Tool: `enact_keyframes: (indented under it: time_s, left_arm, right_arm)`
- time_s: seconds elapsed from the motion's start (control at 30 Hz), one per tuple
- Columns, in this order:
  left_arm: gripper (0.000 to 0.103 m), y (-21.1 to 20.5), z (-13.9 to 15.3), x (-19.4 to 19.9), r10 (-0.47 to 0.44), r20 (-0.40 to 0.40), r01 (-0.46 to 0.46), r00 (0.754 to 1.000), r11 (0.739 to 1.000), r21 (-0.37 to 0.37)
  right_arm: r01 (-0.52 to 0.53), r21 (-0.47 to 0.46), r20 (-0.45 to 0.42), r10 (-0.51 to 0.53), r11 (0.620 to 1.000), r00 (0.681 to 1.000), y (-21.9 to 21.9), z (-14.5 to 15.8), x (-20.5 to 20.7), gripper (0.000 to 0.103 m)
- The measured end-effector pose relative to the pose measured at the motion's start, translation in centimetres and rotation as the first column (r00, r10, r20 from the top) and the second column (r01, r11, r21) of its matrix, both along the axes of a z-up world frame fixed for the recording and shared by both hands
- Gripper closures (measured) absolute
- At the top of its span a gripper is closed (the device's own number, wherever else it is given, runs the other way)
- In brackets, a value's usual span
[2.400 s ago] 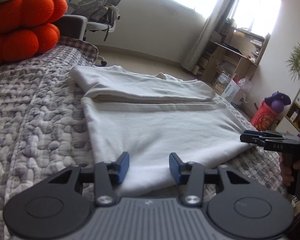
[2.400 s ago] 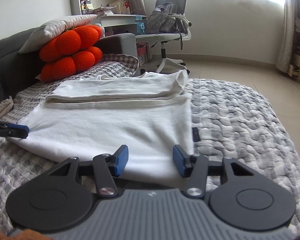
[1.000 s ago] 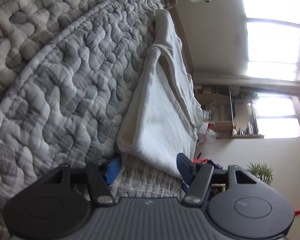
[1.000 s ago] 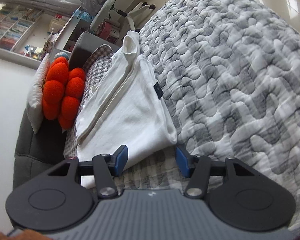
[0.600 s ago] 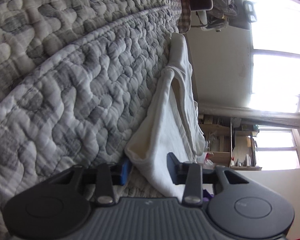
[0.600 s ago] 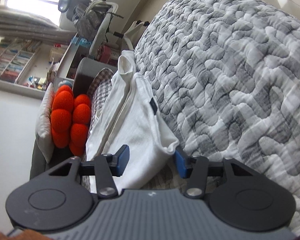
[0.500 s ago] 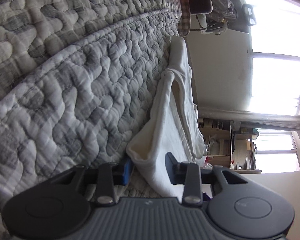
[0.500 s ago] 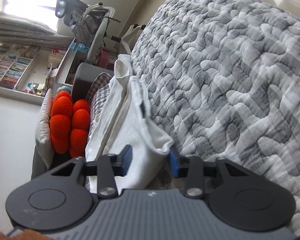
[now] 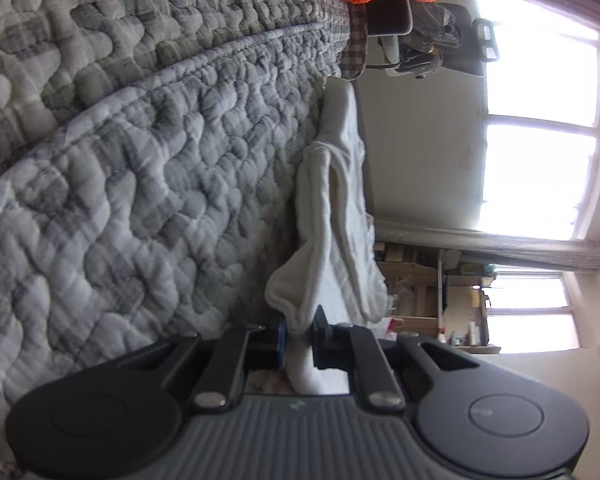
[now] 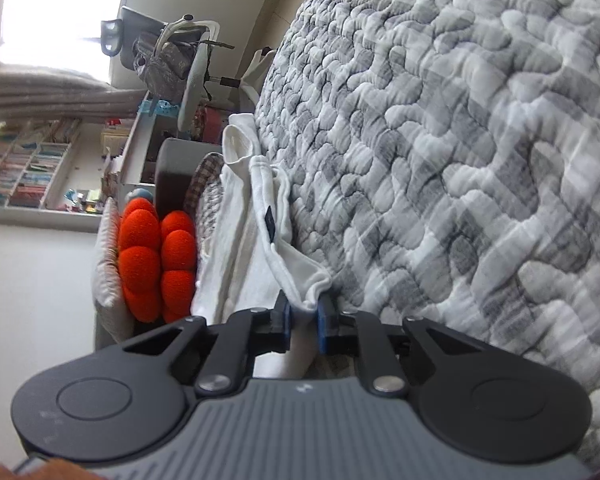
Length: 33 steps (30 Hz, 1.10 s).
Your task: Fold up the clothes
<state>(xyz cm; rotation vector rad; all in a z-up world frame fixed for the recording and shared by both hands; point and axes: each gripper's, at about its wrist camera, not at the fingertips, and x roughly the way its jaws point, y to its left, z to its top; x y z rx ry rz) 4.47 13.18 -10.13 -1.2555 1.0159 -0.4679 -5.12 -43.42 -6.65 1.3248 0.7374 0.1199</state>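
White garment [image 9: 332,216] lying part-folded on the quilted bed [image 9: 140,184]. Left gripper [image 9: 299,338] and right gripper [image 10: 303,324] – fingers clamped on its two near corners – hold the hem evenly, presumably so it can be carried over as one edge.

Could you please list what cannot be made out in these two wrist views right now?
- White garment, left wrist view: its pinched corner is hidden between the left gripper pads.
- Right wrist view: same at the right gripper.
- Black tag: too small to read.
- Neither view shows the other gripper.
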Motion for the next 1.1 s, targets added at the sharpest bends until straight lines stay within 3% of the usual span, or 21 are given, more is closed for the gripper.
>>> enact_keyframes:
  time_s: [0.33, 0.77, 1.1]
  left_arm:
    - [0.094, -0.5, 2.0, 0.0, 0.090, 0.102, -0.070, 0.991, 0.980, -0.184]
    - [0.094, -1.6, 5.2, 4.4, 0.155, 0.170, -0.121, 0.973, 0.973, -0.198]
    - [0.093, -1.9, 6.1, 9.9, 0.176, 0.190, -0.144, 0.966, 0.975, -0.171]
  right_arm:
    - [0.027, 0.154, 0.170, -0.053, 0.988, 0.984, -0.2, 2.8, 0.5, 0.090]
    - [0.103, 0.197, 0.259, -0.153, 0.975, 0.954, -0.4, 5.6, 5.9, 0.090]
    - [0.129, 0.147, 0.278, -0.166, 0.981, 0.946, -1.0, 6.7, 11.1, 0.090]
